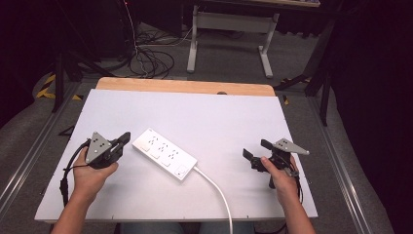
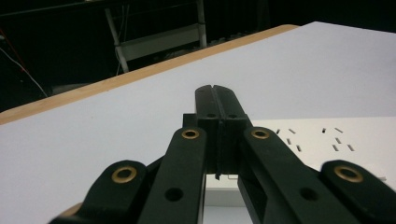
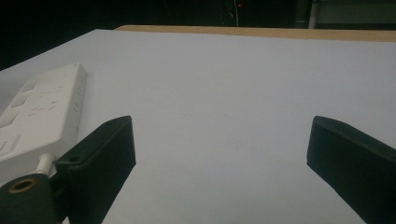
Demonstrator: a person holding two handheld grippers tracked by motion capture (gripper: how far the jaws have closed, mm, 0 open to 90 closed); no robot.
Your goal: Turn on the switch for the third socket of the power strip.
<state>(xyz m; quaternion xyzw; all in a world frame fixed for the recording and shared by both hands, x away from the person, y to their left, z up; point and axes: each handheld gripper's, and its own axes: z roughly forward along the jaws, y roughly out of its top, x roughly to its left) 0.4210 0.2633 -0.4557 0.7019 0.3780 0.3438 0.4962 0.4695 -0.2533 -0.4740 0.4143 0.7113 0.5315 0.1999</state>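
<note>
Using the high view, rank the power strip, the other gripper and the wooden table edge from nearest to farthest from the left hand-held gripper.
From the left hand-held gripper:
1. Power strip, just to its right.
2. Wooden table edge, along the far side.
3. Right hand-held gripper, across the table.

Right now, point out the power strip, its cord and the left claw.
power strip [image 1: 164, 153], high view, middle of its top face
cord [image 1: 217, 190], high view, mid-length
left claw [image 1: 125, 138], high view, closed tips

Even overhead light whitens the bench [image 1: 219, 112]; surroundings beyond the tongs lie dim; both tongs views are soft, the near black jaws blurred; shadows faint.
</note>
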